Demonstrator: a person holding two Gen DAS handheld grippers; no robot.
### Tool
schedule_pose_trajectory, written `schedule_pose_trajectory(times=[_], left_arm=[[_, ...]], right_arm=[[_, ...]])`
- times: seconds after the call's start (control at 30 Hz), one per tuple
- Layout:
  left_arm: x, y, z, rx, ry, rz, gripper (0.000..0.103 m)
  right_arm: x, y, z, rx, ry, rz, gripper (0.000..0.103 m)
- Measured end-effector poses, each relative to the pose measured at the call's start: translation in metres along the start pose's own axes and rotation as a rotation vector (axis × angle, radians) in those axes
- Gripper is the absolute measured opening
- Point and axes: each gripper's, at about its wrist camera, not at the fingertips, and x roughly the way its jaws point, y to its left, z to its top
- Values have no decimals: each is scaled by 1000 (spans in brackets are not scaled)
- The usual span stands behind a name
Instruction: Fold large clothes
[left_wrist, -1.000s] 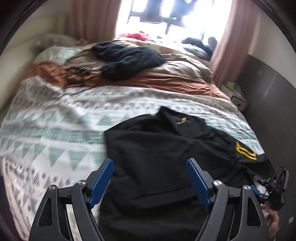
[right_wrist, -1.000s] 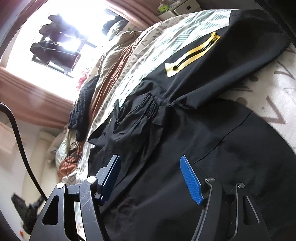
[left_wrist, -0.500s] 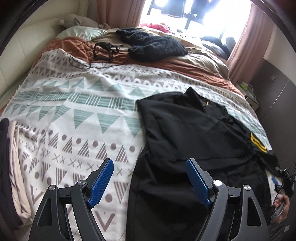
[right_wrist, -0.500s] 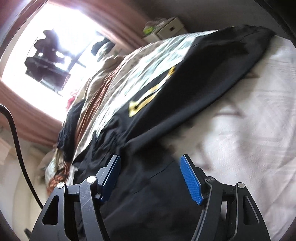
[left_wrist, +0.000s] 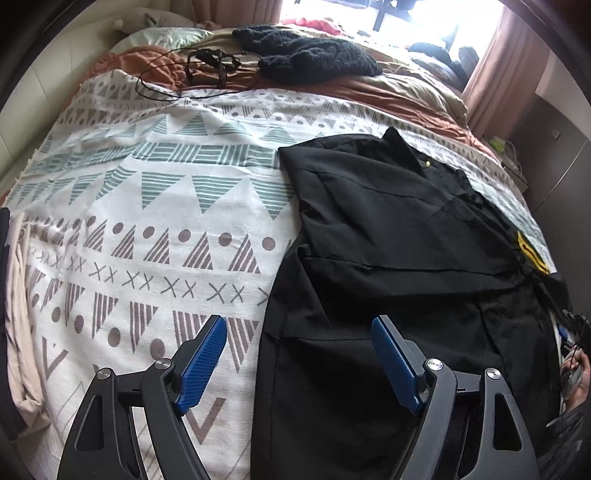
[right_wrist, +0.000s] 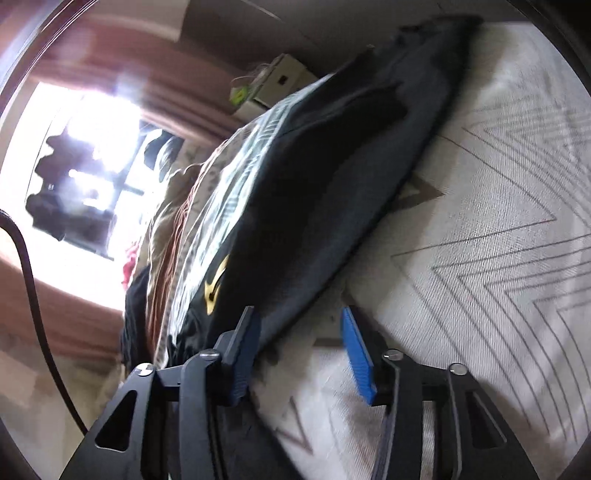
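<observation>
A large black garment (left_wrist: 388, 240) lies spread on the right half of a patterned bedspread (left_wrist: 147, 229). My left gripper (left_wrist: 299, 332) hangs open above the garment's near left edge, with nothing pressed between its blue pads. One sleeve (right_wrist: 332, 184) with a yellow emblem (right_wrist: 214, 291) stretches away in the right wrist view. My right gripper (right_wrist: 299, 321) is low over the sleeve's near edge and its jaws are closing. The hem lies between them, close to the left finger (right_wrist: 243, 350), but the pads are not pressing on it.
At the head of the bed lie a black knitted piece (left_wrist: 306, 62) and a tangle of black cable (left_wrist: 199, 70) on an orange-brown duvet. Folded beige cloth (left_wrist: 18, 295) sits at the left edge. A hand (left_wrist: 576, 373) shows far right. A nightstand (right_wrist: 266, 85) stands beyond the bed.
The left gripper sank and shifted left, so more bedspread shows. The right gripper slid from the garment's body out along the sleeve to its edge, and its jaws narrowed.
</observation>
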Motion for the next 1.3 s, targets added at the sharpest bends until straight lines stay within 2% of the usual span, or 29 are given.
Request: schedule_pose_trajectory(times=[0.03,0.17,0.2,0.23,0.27,0.37,0.53,0.8,1.03,1.3], left_arm=[[1,0,0,-4,1,-1,81],[-1,3,-1,-21,0,-10,81],[-2,3,-2,-21,-4,-10,81],[-5,4,-3,-21,-9,-8,81],[-7,5,-4,-21,-12,-8,81],[-17,10,-10,-19,-16,-1,81],[-39,22,-15,-37,-36,4,81],[-76,38,-26,-57,-80,-6,81],[-98,53,-36,-84,-103,-19,81],[-116,73,-45,-111,-115,-9,81]], right_arm=[[2,-2,3,14,-7,4,39],[8,0,10,3,-33,-26,36],[11,2,13,-6,-38,-32,30],[13,1,15,-10,-39,-31,13],[14,0,17,-8,-36,-19,5],[6,7,20,-23,-62,41,4],[-31,58,8,-134,-115,173,4],[-53,136,-39,-260,-54,369,4],[-37,188,-93,-337,45,442,4],[12,222,-152,-393,186,416,4]])
